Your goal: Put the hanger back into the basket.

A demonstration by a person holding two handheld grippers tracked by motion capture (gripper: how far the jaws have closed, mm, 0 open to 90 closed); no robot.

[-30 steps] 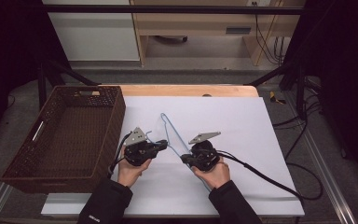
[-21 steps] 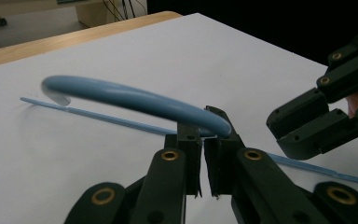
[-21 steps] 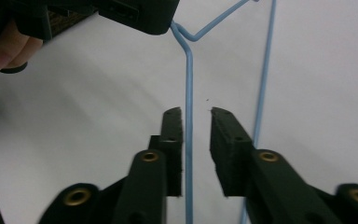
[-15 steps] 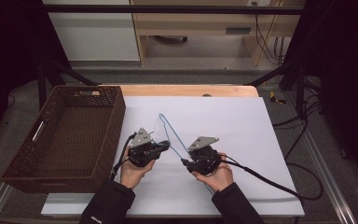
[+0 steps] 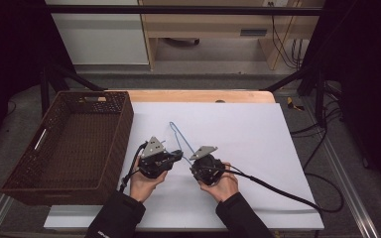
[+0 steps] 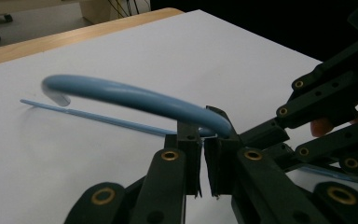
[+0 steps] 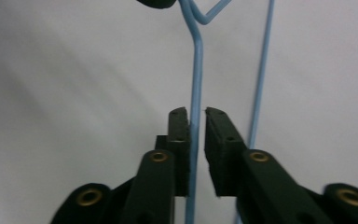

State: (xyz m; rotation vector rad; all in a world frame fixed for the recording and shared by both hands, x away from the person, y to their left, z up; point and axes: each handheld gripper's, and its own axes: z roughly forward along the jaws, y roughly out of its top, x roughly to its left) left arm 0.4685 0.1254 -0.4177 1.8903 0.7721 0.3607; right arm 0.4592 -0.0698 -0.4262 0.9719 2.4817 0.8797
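A blue wire hanger (image 5: 176, 133) lies on the white table (image 5: 258, 129), its hook pointing away from me. My left gripper (image 5: 180, 156) is shut on the hanger's neck, and in the left gripper view the curved hook (image 6: 135, 95) rises out of its jaws (image 6: 202, 140). My right gripper (image 5: 192, 169) sits close beside it. Its jaws (image 7: 196, 114) have just been closing around a straight run of the wire (image 7: 198, 70). The wire rests against one pad, with a thin gap to the other.
A dark brown wicker basket (image 5: 126, 114) stands at the table's left edge, close to my left hand. The right gripper's black cable (image 5: 278, 191) trails across the table to the right. A wooden strip (image 5: 198, 95) borders the far edge.
The right gripper has slid a little to the left along the hanger, nearer the left gripper. The left gripper has kept its hold and hardly moved.
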